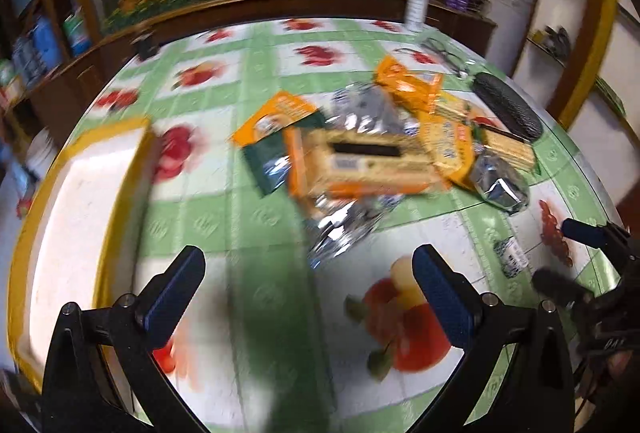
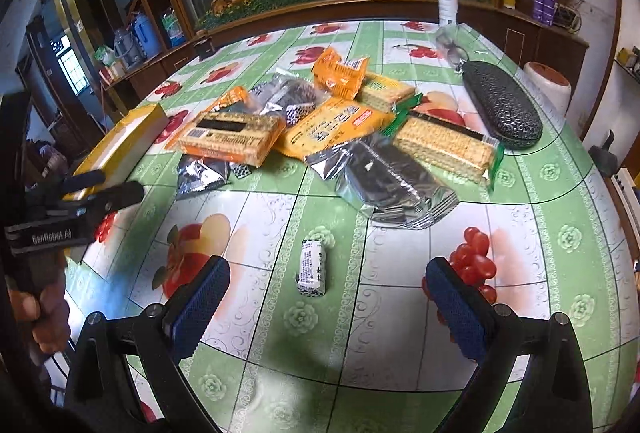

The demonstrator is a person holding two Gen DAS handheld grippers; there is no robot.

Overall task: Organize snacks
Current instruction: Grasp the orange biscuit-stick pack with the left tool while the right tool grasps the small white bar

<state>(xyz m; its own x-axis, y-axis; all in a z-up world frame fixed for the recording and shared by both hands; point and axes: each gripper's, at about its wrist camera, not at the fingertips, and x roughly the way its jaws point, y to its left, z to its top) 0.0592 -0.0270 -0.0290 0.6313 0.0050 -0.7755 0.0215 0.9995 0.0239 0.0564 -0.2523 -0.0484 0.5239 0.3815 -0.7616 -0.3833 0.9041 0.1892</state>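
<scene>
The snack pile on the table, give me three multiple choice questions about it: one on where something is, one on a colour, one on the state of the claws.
1. Where does the small white wrapped snack lie?
A. On top of the pile
B. Alone, nearer the camera than the snack pile
C. Inside the yellow-rimmed box

2. What colour is the glasses case?
A. Black
B. Red
C. White

3. How do the right claw and left claw stand?
A. Both open, empty
B. Both shut on packets
C. One holds the spray bottle

Answers: 1 B, it sits apart on the tablecloth; 2 A, dark textured shell; 3 A, wide gaps, nothing between the pads.
</scene>
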